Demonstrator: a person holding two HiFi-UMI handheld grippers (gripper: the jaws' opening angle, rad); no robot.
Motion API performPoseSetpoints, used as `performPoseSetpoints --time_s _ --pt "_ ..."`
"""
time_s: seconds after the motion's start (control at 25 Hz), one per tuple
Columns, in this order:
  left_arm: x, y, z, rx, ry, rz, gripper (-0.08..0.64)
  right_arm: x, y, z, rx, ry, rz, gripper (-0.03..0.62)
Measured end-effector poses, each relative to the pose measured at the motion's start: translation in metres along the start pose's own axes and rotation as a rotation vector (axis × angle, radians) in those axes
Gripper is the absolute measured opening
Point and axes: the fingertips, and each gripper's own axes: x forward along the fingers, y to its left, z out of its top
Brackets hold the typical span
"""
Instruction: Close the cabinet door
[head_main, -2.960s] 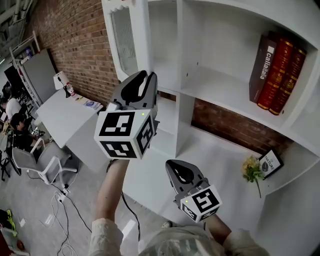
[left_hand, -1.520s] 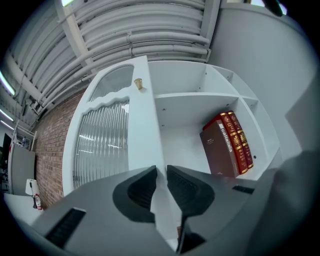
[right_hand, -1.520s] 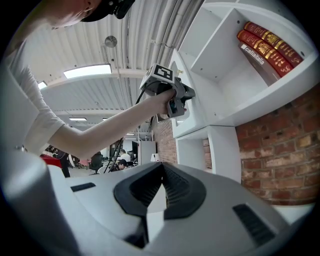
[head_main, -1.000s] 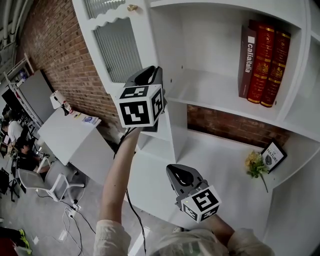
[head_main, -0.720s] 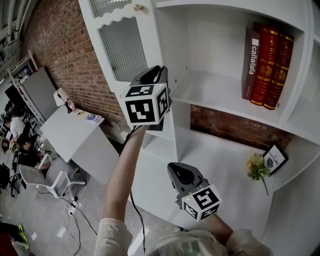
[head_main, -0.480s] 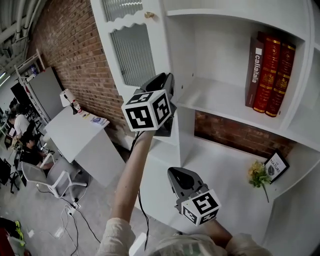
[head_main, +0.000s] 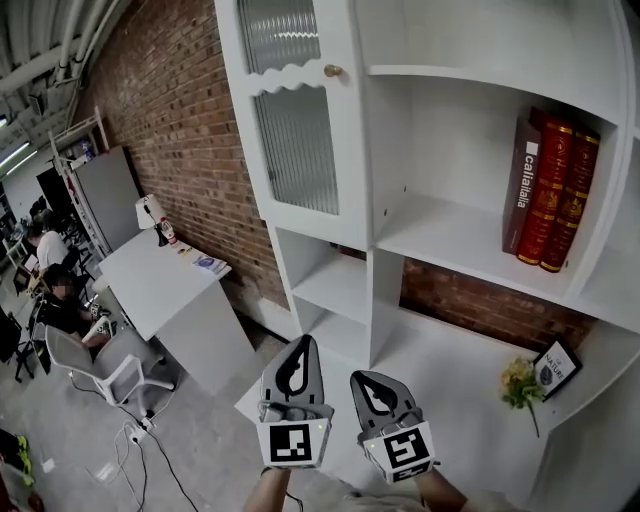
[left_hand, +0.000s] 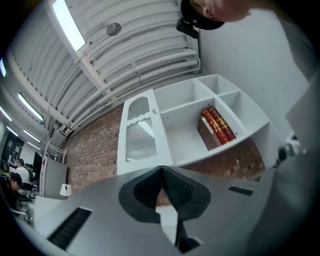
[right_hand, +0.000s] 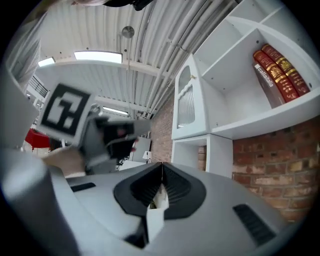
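Cabinet door: the white cabinet door (head_main: 352, 150), with a ribbed glass pane and a small brass knob (head_main: 333, 70), lies flat across the upper left compartment of the tall white shelf unit (head_main: 440, 245). Its knob edge is against the upright divider, and it looks shut.
Left tongs: the left tongs (head_main: 305, 341) are low in the head view, well below the door and apart from it, with their tips pointing up toward the shelf unit. The jaws have just been closing and now meet, with nothing between them.
Right tongs: the right tongs (head_main: 357, 377) sit just beside the left pair, on its right. Their jaws are together and grip nothing.
Marker cubes: each pair carries a white cube with black square markers at its near end.
Open shelf: three upright hardback books (head_main: 548, 190), one dark brown and two red with gold bands, stand at the right end of the shelf to the right of the door.
Lower ledge: a sprig of yellow flowers (head_main: 520, 381) and a small black-framed card (head_main: 557, 364) rest at the right of the lower board, in front of bare brick.
Room: a red brick wall (head_main: 165, 110) runs left of the unit. A white bench (head_main: 165, 290) with a small lamp (head_main: 153, 215) stands against it, a grey office chair (head_main: 105, 365) is nearby, and people sit at the far left.
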Motion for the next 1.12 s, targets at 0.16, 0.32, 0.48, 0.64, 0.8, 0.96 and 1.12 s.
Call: performPoseSetpoints --time_s 0.16,0.32,0.48,0.64,0.8,0.96,1.12 --pt "-0.056 -0.004 -0.100 -0.064 0.288 0.029 0.014 -0.002 0.002 -0.010 0.013 0.017 -0.006 0.017" --pt "-0.082 -0.001 -0.123 -0.129 0.350 0.082 0.014 -0.004 0.012 -0.034 0.048 0.083 0.018 0.015" --pt "-0.086 -0.001 -0.120 -0.180 0.336 0.089 0.014 -0.007 0.010 -0.046 0.068 0.111 -0.007 0.015" --pt "-0.087 -0.007 -0.113 -0.195 0.312 0.084 0.014 -0.010 0.002 -0.048 0.068 0.116 -0.033 0.015" --pt "-0.082 -0.015 -0.112 -0.198 0.312 0.062 0.014 -0.011 -0.004 -0.052 0.090 0.121 -0.046 0.015" --pt "-0.079 -0.019 -0.110 -0.197 0.314 0.053 0.014 -0.012 -0.002 -0.054 0.108 0.129 -0.042 0.015" --pt "-0.078 -0.016 -0.111 -0.204 0.314 0.065 0.014 -0.011 -0.002 -0.055 0.104 0.130 -0.041 0.015"
